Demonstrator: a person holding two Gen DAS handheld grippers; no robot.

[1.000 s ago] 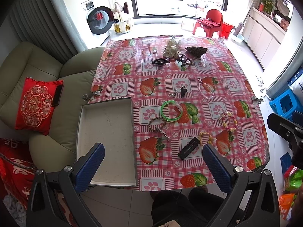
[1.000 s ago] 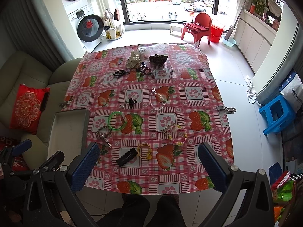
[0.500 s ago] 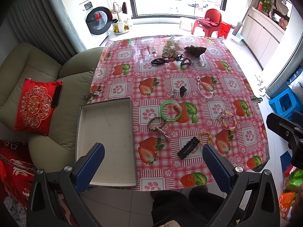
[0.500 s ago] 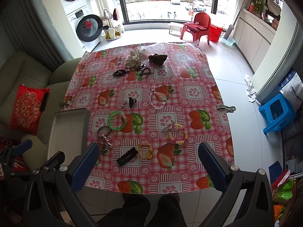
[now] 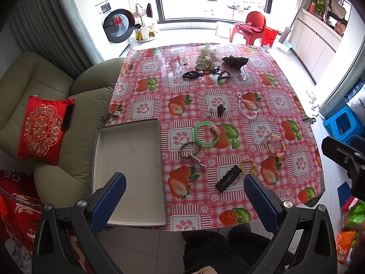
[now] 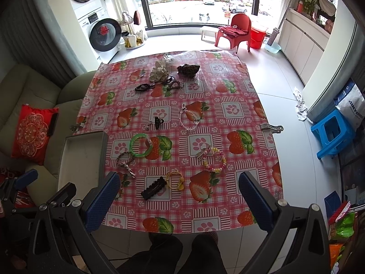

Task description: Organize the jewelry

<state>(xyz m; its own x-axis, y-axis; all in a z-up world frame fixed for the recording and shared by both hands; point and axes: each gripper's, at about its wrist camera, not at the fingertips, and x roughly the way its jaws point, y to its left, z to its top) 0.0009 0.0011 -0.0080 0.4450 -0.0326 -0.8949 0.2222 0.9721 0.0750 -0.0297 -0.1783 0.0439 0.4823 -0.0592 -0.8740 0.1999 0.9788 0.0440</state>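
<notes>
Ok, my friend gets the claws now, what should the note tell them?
Left claw: open, holding nothing, raised over the table's near edge.
Right claw: open, holding nothing, also raised.
The gray tray at the table's left holds nothing so far.
Green bangle, braided bracelet, black hair clip, yellow hair tie and bead bracelet lie on the tablecloth; more pieces sit at the far end.
Done: nothing. Left: everything.

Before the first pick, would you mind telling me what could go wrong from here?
1. The tray overhangs the table's left edge beside the sofa; a knock from the left gripper might tip it off.
2. The black clip lies right beside the yellow band, so the open right gripper could catch both.
3. The braided bracelet touches the green bangle; lifting one may drag the other across the glossy cloth.
</notes>
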